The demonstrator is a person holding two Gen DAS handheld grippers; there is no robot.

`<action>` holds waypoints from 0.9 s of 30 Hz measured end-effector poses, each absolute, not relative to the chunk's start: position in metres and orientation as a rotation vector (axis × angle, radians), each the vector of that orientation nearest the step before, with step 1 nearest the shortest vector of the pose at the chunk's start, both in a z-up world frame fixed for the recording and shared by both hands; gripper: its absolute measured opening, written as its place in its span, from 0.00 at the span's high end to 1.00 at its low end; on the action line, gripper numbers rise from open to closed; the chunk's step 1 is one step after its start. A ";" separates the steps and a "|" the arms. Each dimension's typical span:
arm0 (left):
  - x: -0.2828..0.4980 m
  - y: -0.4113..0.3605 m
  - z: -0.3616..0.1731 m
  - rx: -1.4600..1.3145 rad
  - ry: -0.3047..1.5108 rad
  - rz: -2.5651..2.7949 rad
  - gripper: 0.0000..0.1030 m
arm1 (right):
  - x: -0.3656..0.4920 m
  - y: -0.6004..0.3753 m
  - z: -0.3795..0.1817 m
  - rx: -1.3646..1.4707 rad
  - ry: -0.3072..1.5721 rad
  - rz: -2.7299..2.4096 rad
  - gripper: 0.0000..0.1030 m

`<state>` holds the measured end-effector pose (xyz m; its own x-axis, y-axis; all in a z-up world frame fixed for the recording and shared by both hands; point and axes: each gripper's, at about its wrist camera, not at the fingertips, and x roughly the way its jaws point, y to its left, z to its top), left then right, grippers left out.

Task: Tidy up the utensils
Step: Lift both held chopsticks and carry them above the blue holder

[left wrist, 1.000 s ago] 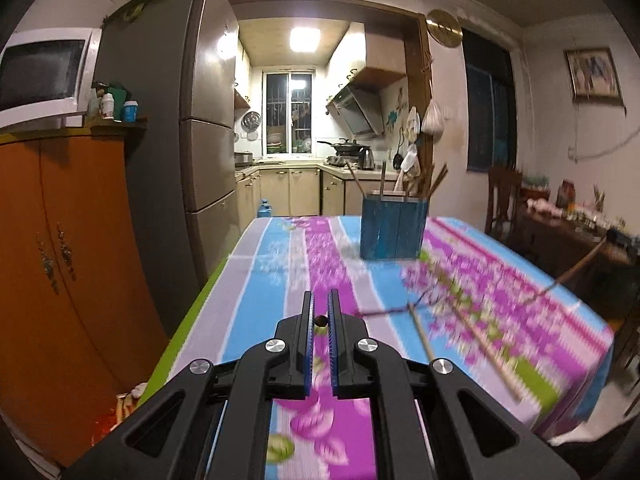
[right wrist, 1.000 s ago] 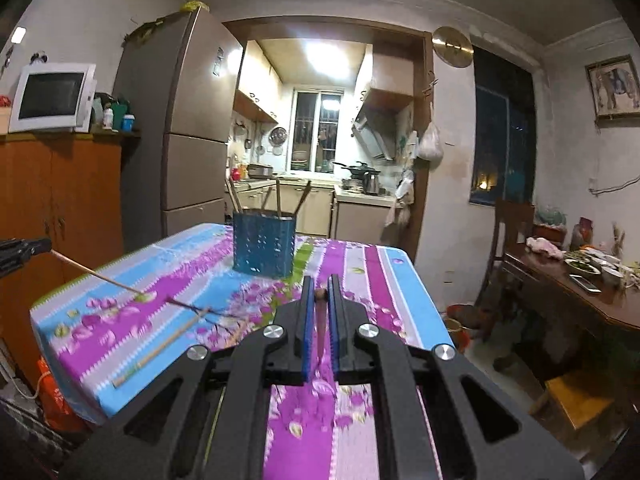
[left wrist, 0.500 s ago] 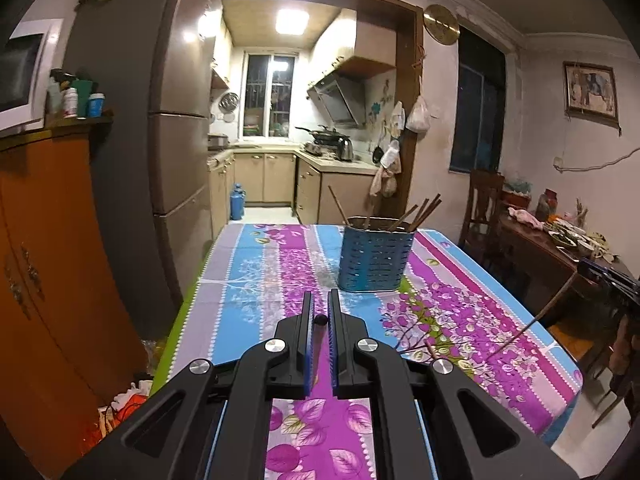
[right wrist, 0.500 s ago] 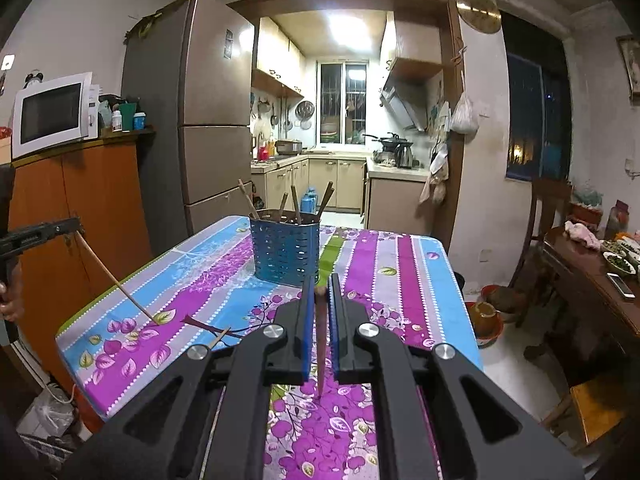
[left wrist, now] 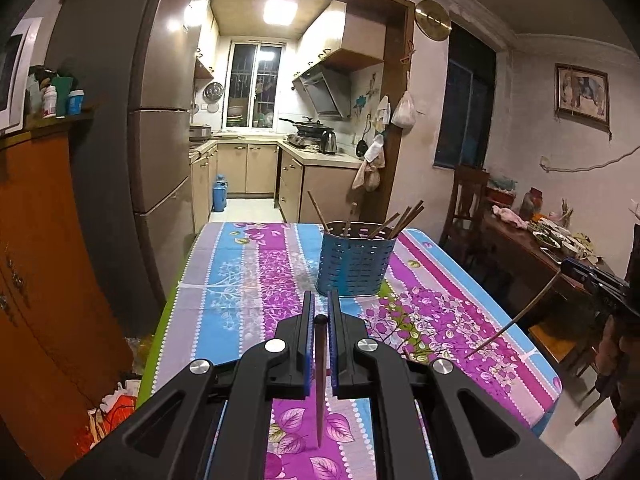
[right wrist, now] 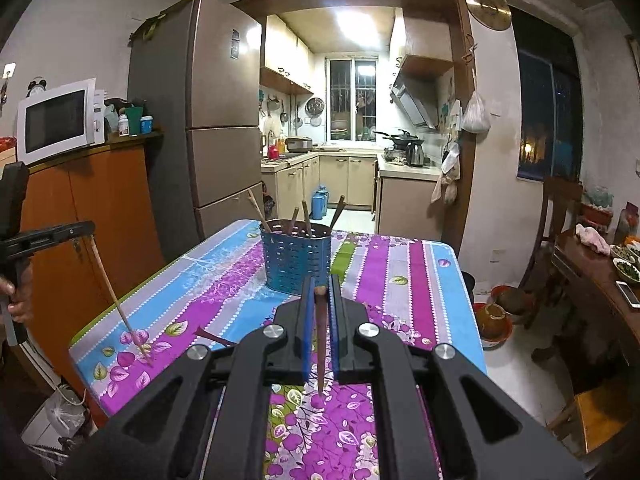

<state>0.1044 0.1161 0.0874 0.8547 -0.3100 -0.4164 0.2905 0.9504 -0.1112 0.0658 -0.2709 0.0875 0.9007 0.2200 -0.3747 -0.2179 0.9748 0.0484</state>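
Note:
A blue perforated utensil holder [left wrist: 354, 262] with several chopsticks in it stands on the floral tablecloth [left wrist: 256, 276]; it also shows in the right wrist view [right wrist: 295, 258]. My left gripper [left wrist: 319, 308] is shut on a dark chopstick [left wrist: 320, 380] that hangs tip down, above the table and short of the holder. My right gripper [right wrist: 319, 292] is shut on another chopstick [right wrist: 321, 344], also tip down, just short of the holder. Each gripper shows in the other's view, the right one [left wrist: 592, 276] and the left one [right wrist: 52, 234], with its chopstick slanting down toward the cloth.
A grey fridge [left wrist: 160, 152] and an orange cabinet [left wrist: 40, 260] with a microwave [right wrist: 60, 120] stand left of the table. A wooden side table [right wrist: 600, 264] with dishes and a chair [left wrist: 466, 204] stand to the right. The kitchen lies behind.
Both grippers have risen and tilted, so their chopsticks have swung from slanted to nearly vertical. The loose chopsticks seen on the cloth a second ago are out of view.

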 end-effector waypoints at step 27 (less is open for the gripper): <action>0.240 0.025 0.258 -0.035 0.088 -0.368 0.93 | 0.207 -0.249 0.246 0.004 0.092 0.189 0.95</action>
<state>0.2397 0.0247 0.2584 0.9293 -0.3606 -0.0800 0.3575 0.9325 -0.0504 0.2068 -0.2492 0.2460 0.9780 0.1879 -0.0906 -0.1875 0.9822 0.0126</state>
